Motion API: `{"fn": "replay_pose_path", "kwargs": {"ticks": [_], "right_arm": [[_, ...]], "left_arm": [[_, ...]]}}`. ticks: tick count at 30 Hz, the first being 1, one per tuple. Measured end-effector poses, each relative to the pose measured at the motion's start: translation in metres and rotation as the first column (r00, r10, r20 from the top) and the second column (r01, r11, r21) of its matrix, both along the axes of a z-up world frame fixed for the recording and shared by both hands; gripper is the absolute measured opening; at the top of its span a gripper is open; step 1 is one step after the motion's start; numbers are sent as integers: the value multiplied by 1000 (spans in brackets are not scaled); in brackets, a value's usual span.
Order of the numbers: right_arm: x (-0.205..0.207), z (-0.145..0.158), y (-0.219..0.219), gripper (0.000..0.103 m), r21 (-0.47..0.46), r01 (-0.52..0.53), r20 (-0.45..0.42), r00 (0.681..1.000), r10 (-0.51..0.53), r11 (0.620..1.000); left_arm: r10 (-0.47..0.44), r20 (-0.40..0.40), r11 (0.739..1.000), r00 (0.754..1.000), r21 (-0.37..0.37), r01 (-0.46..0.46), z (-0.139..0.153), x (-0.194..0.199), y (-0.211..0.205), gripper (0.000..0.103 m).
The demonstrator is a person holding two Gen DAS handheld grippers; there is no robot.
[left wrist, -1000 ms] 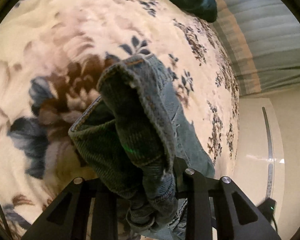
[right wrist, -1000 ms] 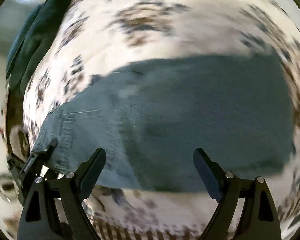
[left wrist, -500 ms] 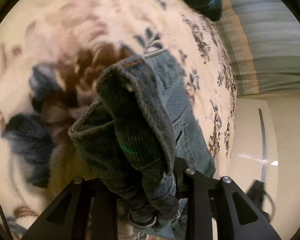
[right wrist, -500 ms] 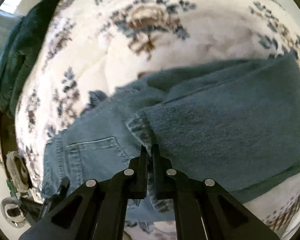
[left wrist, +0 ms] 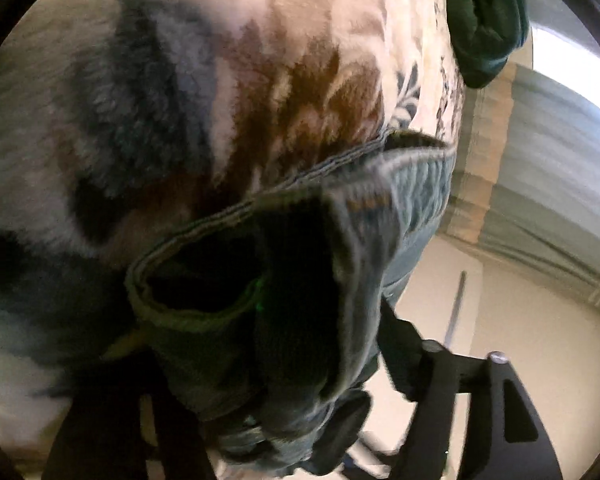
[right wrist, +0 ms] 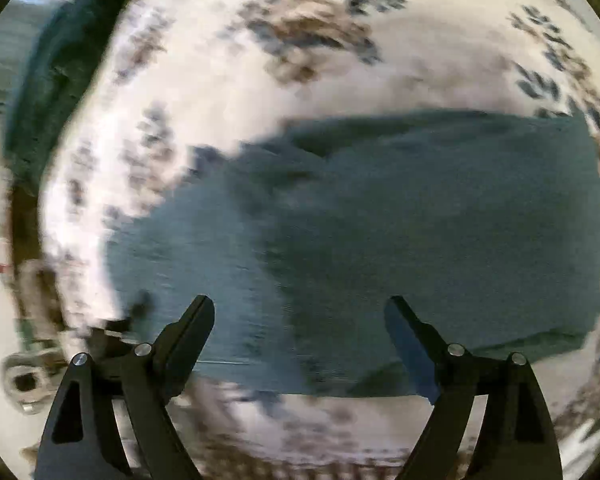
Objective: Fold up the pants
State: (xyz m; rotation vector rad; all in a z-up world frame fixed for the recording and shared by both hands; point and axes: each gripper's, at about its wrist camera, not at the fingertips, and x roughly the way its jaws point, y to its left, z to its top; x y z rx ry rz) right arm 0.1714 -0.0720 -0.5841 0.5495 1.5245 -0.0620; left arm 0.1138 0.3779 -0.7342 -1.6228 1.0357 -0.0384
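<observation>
A floral blanket (right wrist: 228, 92) covers the bed, with blue denim pants (right wrist: 400, 232) spread flat across it. The left gripper (left wrist: 284, 412) pinches a bunched hem of the pants — fingers closed on fabric. The right gripper (right wrist: 300, 320) hovers above the pants, fingers spread wide, holding nothing.

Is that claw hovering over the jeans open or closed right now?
Open. The right gripper has its two black fingers spread wide apart above the jeans, with nothing between them.
</observation>
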Motion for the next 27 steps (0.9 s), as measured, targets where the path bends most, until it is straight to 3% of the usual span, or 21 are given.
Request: {"fn": "replay_pose_path", "kwargs": {"ticks": [1, 2, 7, 11, 13, 15, 16, 18, 21, 23, 24, 27], "right_arm": [[-4, -14, 0, 37, 37, 20, -21, 1000, -19, 999], [-6, -27, 3, 10, 74, 43, -38, 998, -40, 996], [-14, -55, 6, 9, 166, 165, -52, 986, -159, 972], [-10, -55, 3, 11, 192, 117, -67, 992, -106, 974], [-11, -48, 1, 26, 213, 89, -60, 995, -78, 973], [-18, -33, -5, 83, 226, 74, -23, 997, -71, 971], [-24, -23, -9, 86, 219, 61, 11, 998, -65, 974], [-35, -9, -19, 86, 161, 46, 31, 998, -52, 986], [-50, 2, -38, 86, -7, 50, 43, 998, -50, 999], [-55, 3, -48, 86, -244, 1, -4, 1000, -2, 970], [-56, 0, -52, 86, -313, -19, -29, 1000, 10, 950], [-59, -16, -70, 86, -367, -39, -87, 996, 8, 929]], "left_arm": [[4, 9, 1000, 1000, -18, -4, 0, 1, 0, 78], [10, 7, 999, 1000, -36, -10, -1, 2, 1, 79], [49, -37, 989, 998, -140, -54, -11, 2, 6, 85], [43, -38, 993, 998, -108, -47, -4, 2, 4, 84], [3, -64, 1000, 998, -19, -5, 7, 6, 1, 68], [-61, -88, 987, 994, 142, 73, 26, 9, -7, 42], [-80, -87, 976, 993, 198, 96, 34, 10, -10, 36], [-125, -78, 930, 989, 339, 144, 58, 14, -19, 23], [-179, -66, 848, 982, 496, 188, 94, 24, -36, 20], [-224, -60, 777, 973, 591, 215, 119, 29, -50, 20], [-256, -58, 731, 965, 641, 233, 132, 31, -61, 20], [-321, -67, 620, 945, 739, 264, 154, 29, -87, 20]]}}
